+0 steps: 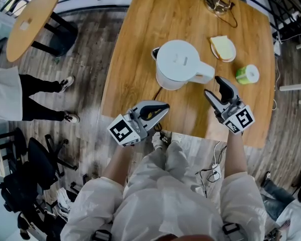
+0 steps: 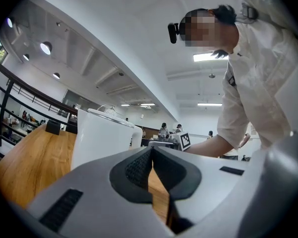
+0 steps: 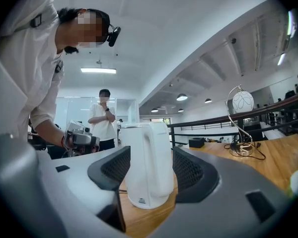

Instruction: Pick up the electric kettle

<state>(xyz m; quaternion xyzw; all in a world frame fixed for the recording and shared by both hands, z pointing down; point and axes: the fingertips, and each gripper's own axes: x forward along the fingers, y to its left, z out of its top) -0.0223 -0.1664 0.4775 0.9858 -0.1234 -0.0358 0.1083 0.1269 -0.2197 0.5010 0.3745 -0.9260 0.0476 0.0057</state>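
A white electric kettle [image 1: 178, 64] stands upright on the wooden table [image 1: 135, 59], its handle [image 1: 204, 75] pointing toward my right gripper [image 1: 215, 88]. That gripper is open and level, just short of the handle, with nothing between its fingers. In the right gripper view the kettle [image 3: 146, 162] stands straight ahead, handle edge-on and framed by the spread jaws of the right gripper [image 3: 150, 155]. My left gripper [image 1: 165, 106] is shut and empty, near the table's front edge below the kettle. In the left gripper view the kettle [image 2: 102, 138] rises ahead to the left of the left gripper [image 2: 151, 150].
A plate with bread [image 1: 222, 47] and a green roll [image 1: 247, 74] lie right of the kettle. Glasses with a cord [image 1: 218, 4] sit at the far edge. A black cable [image 1: 158, 92] runs from the kettle's base. A round table [image 1: 32, 19] and a standing person [image 1: 20, 92] are at left.
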